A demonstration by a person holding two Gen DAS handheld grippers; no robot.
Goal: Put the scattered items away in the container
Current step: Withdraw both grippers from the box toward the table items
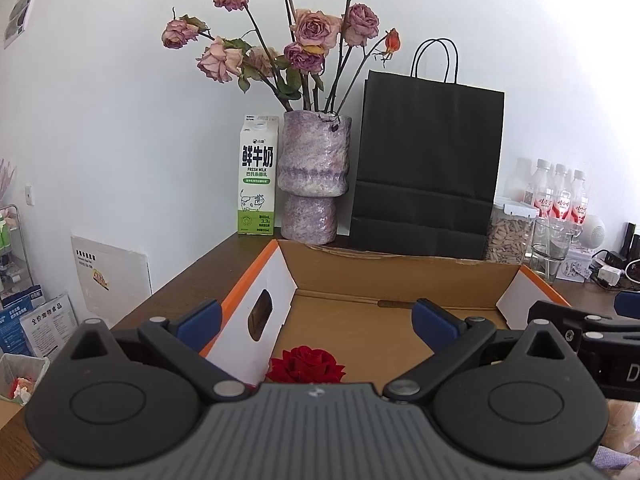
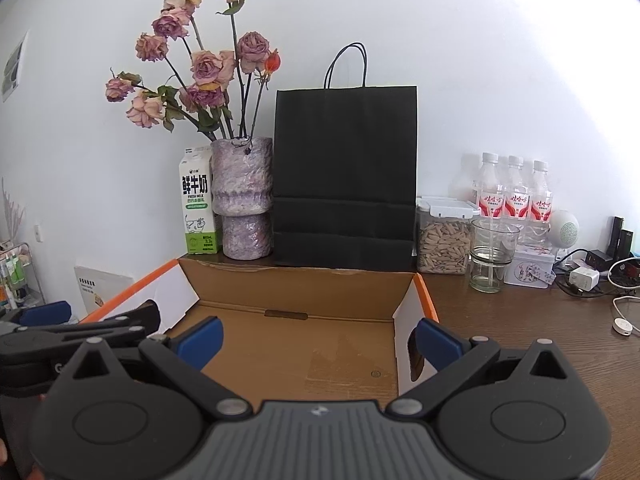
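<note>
milk carton (image 1: 257, 176): "鲜牛奶", "FRESH MILK", "3.3" | leaflet (image 1: 49, 325): "全价宠物食品"

The left gripper (image 1: 316, 320) hung over an open cardboard box (image 1: 400, 276) on a brown wooden table (image 1: 192, 276), its blue-padded fingers (image 1: 198, 320) spread wide with nothing between them. A red rose (image 1: 306, 366) lay on the box floor near the left wall, just under the gripper. Behind the box stood a milk carton (image 1: 257, 176), a purple vase (image 1: 314, 176) of dried roses and a black paper bag (image 1: 428, 168). Part of the right gripper (image 1: 580, 332) showed at the right edge.
</note>
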